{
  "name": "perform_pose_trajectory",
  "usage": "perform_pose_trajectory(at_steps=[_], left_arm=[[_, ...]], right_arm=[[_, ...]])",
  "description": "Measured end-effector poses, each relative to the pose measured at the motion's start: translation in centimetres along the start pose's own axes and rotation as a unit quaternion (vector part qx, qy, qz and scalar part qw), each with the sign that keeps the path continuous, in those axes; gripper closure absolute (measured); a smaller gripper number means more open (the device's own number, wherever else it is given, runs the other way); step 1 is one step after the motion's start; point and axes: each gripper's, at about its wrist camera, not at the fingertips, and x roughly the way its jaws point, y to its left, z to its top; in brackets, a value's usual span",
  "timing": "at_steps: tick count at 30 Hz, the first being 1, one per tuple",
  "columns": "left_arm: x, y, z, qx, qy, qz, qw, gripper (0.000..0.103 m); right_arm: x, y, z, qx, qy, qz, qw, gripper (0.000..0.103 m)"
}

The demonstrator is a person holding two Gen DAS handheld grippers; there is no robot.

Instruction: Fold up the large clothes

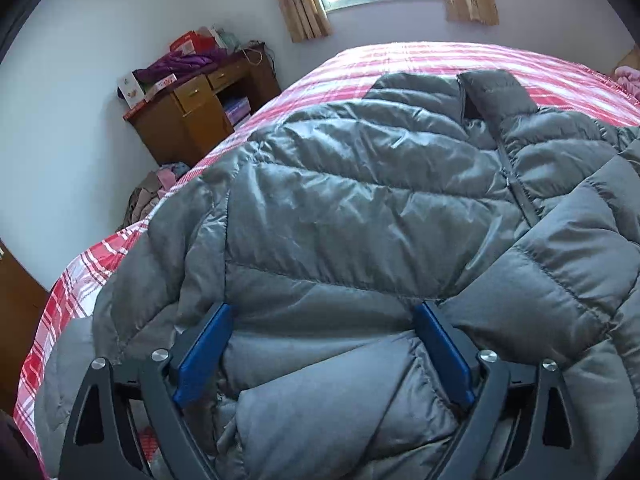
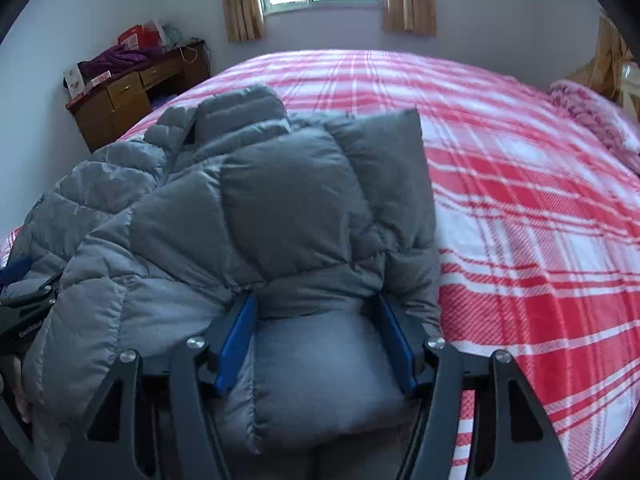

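Pink blanket (image 2: 592,116), right view only

— What is the grey quilted puffer jacket (image 1: 360,208) made of?
— Thin cloth with a slight sheen, stitched into puffy, creased bands.
— And the red-and-white checked bedspread (image 2: 540,208)?
— Matt woven cloth with a fine ribbed texture.
— The brown desk (image 1: 192,112)?
— Smooth, faintly glossy wood.
— The gripper's blue pads (image 2: 236,344)?
— Smooth plastic in matt black frames with shiny metal rivets.

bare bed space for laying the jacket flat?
Free: the plaid bedspread to the right of the grey puffer jacket, up to the pink blanket, and the strip between collar and window wall. Crowded: the left bed edge, where the jacket overhangs, and the cluttered desk.
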Motion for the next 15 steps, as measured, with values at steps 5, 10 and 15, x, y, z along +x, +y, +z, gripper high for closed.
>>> perform_pose_trajectory(at_steps=[5,10,15], left_arm=[[0.5,-0.1,0.1,-0.005,0.006,0.007,0.9999,0.004],[0.5,-0.2,-0.1,-0.005,0.007,0.008,0.9999,0.004],[0.8,-0.4,0.0,-0.001,0.008,0.016,0.9998,0.002]], right_arm=[[0.6,0.6,-0.2,-0.015,0.008,-0.019,1.0,0.037],[1.0,1.3,-0.1,-0.031,0.011,-0.041,0.999,0.037],[1.1,1.1,0.0,-0.032,0.012,-0.043,0.998,0.037]])
